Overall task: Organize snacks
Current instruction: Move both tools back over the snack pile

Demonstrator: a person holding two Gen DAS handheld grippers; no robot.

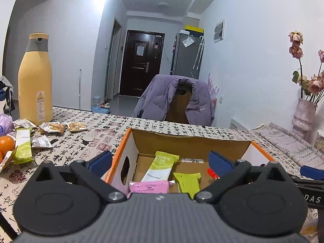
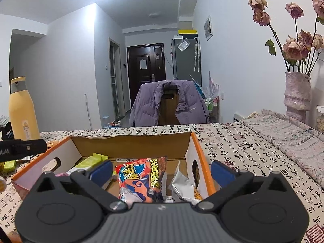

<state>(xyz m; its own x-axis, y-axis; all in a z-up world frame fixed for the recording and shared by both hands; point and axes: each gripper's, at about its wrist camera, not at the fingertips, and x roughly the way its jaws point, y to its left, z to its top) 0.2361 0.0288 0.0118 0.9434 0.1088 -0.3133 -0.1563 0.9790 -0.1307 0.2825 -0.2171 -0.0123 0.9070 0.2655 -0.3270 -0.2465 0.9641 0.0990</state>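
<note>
Left gripper (image 1: 160, 162) spread wide, empty, over cardboard box (image 1: 190, 139) holding green wrappers (image 1: 162, 167) and pink packet (image 1: 149, 186), loose snacks (image 1: 52, 127) at 10 o'clock by yellow bottle (image 1: 35, 81); right gripper (image 2: 162, 171) likewise wide, empty, red chip bag (image 2: 141, 179) between its fingers inside box.

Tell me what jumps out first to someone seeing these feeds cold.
The open cardboard box at centre, with a red-orange snack bag and green bars inside. Then the tall yellow bottle at far left beside loose snack packets, and the dried roses at right.
</note>
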